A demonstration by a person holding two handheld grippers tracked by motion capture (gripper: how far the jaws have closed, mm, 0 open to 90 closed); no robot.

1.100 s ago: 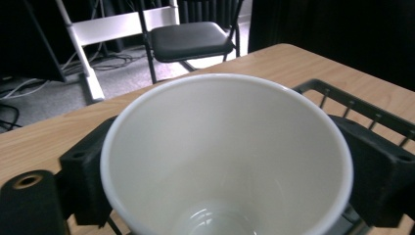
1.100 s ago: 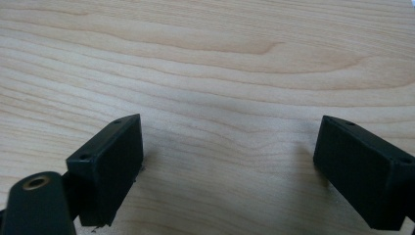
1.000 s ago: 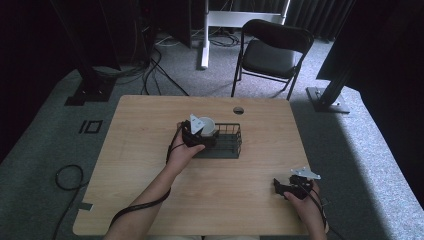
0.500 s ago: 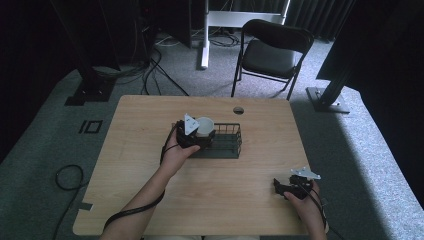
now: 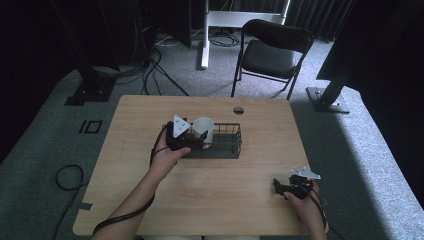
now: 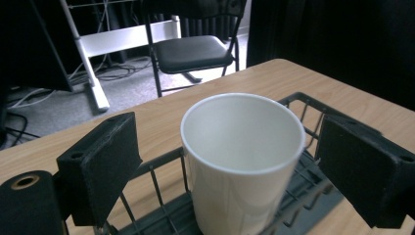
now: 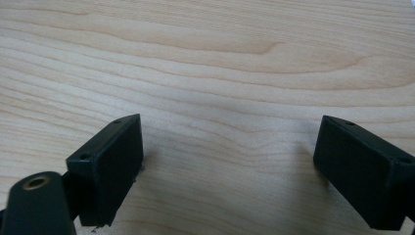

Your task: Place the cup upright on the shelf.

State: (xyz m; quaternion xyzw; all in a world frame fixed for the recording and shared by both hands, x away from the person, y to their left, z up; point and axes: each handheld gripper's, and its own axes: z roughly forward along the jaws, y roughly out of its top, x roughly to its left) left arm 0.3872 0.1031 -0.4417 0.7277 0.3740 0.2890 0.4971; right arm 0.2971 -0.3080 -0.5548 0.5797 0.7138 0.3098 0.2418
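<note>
Near the middle of the surface (image 5: 150,200), a white cup (image 5: 203,130) stands upright at the left end of a black wire basket (image 5: 227,149), its open mouth up and its long axis vertical. Just left of it, the left gripper (image 5: 192,137) points level toward the cup; in the left gripper view the cup (image 6: 242,156) sits squarely between the two black pads (image 6: 100,164), with a clear gap of daylight on each side, so the jaws stand part open around it and press on nothing. Whether the cup's base rests on the basket's floor cannot be told for sure, since the gripper's own view cuts off its lower part, though the wire rim (image 6: 313,110) runs behind and beside it. What the coming move turns on, as I judge it, is this straddle: the cup lies dead ahead of the left gripper, centred in the gap, so a plain squeeze would take it by the sides, while a pull back would leave it in the basket. Far off at the near right corner, the right gripper (image 5: 282,187) lies low over bare wood, its jaws wide and empty in the right gripper view, well apart from cup and basket; the left hand (image 5: 167,157) is by far the nearer
</note>
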